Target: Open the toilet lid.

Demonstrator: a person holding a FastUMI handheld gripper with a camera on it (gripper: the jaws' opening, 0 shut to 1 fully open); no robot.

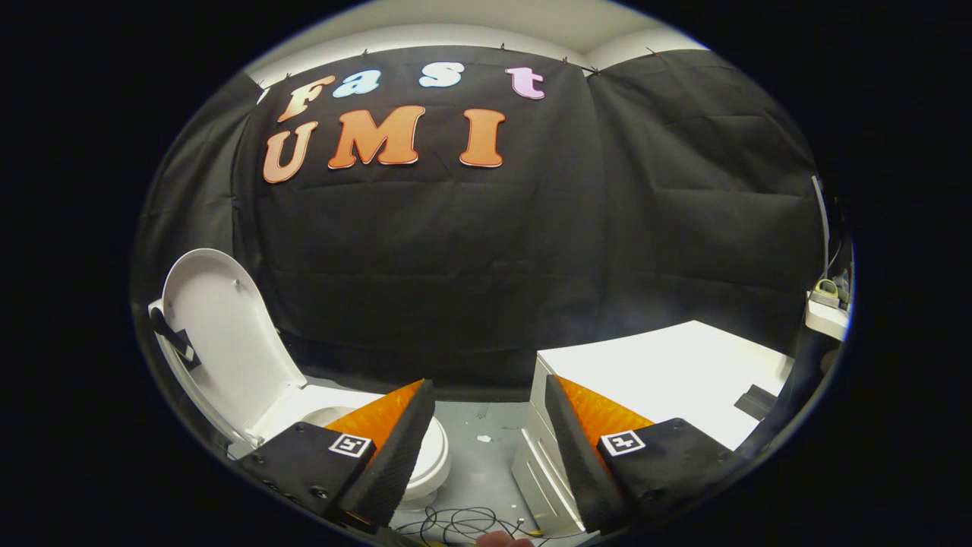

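From my remote seat, I saw the toilet (380, 425) out at about ten o'clock from the gripper, and its toilet lid (224, 334) was already raised, standing upright and leaning back toward the cloth-covered wall (471, 258). A dark strap or bracket (173, 339) sat against the lid's outer edge, though I could not tell what it was. The bowl's rim showed just behind the left finger (395, 448), which overlapped it in my view; I could not tell whether they touched. My gripper (490, 448) was spread wide, its fingers well apart and holding nothing, with bare grey floor (478, 456) between them. Down at six o'clock, close under the fingers, a tangle of thin dark cable (456, 523) lay on that floor. Behind the right finger (577, 448), at about two o'clock, stood a white cabinet (668, 372) with a flat top, and a small dark piece (755, 401) lay on its far corner. Farther at three o'clock, a small white shelf (826, 315) carried some items too small for me to make out.
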